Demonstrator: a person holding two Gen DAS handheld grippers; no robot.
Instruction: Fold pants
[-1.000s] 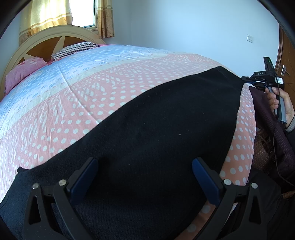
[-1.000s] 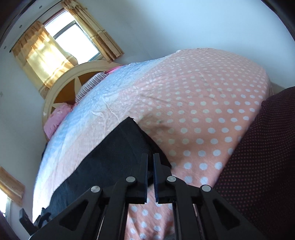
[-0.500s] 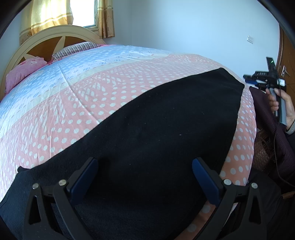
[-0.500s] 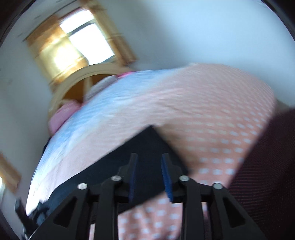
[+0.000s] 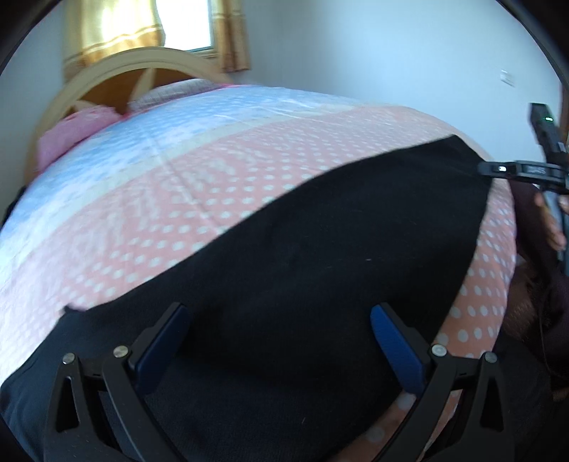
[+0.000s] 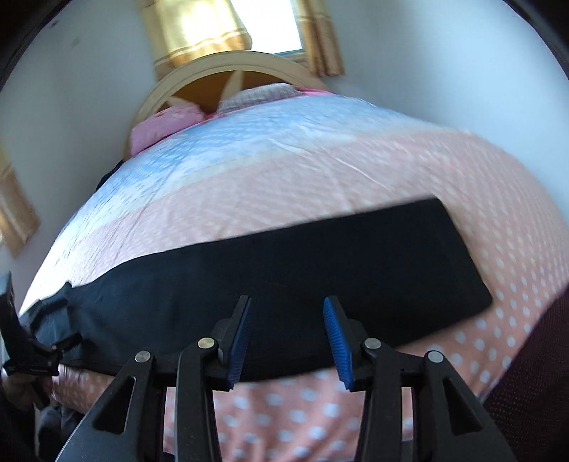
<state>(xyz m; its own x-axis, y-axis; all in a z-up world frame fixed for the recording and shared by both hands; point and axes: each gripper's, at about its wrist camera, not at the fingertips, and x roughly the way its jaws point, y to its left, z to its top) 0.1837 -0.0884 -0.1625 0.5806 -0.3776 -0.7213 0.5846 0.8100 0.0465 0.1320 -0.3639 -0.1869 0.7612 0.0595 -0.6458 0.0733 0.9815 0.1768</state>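
Black pants [image 5: 320,284] lie flat in a long strip across the near part of the pink dotted quilt [image 5: 213,184]. My left gripper [image 5: 278,311] hovers open and wide above their broad near end, with no cloth pinched. In the right wrist view the pants [image 6: 302,270] run from left to right. My right gripper [image 6: 287,302] stands open over their near edge with nothing between its blue pads. The right gripper [image 5: 512,170] also shows beside the pants' far end in the left wrist view. The left gripper [image 6: 21,337] sits at the far left edge.
A curved wooden headboard [image 6: 231,74] and pink pillows [image 6: 163,124] lie at the far end of the bed. Behind them is a window with yellow curtains [image 6: 199,32]. Dark maroon fabric [image 6: 533,373] hangs off the bed's right corner.
My right gripper opened, let go of the pants' end corner, drew back and rolled level. The left gripper stayed open over the pants, tilting a little.
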